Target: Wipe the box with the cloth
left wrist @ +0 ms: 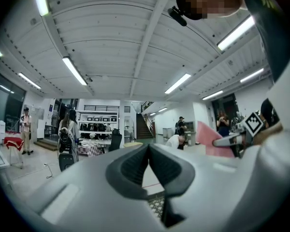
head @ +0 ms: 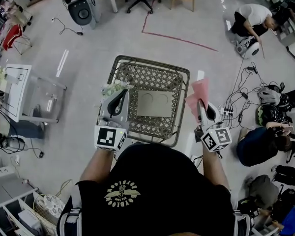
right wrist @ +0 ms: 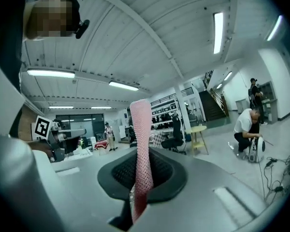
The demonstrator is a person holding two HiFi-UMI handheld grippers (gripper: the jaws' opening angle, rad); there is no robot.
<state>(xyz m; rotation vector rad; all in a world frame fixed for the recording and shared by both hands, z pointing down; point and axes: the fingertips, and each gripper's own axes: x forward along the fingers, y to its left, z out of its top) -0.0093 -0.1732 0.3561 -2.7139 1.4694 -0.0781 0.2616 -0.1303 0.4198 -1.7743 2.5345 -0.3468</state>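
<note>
The right gripper (right wrist: 143,174) is clamped on a pink mesh-textured cloth (right wrist: 140,129), which stands upright from its jaws. The left gripper (left wrist: 149,148) is closed on nothing. Mid-frame in the head view, the flat grey box (head: 155,103) lies on a metal lattice table (head: 137,65). The cloth is apart from the box, so all the wiping appears left to do.

Pink cloth (head: 198,93) up in right gripper (head: 202,105); box (head: 155,103) on lattice table (head: 152,80).
Cloth: mesh texture, stands upright, pinched btwn jaws, just right of table edge. Box: flat, grey-beige, rect., 2 faint round marks on top, lies flat approx. table centre.
</note>
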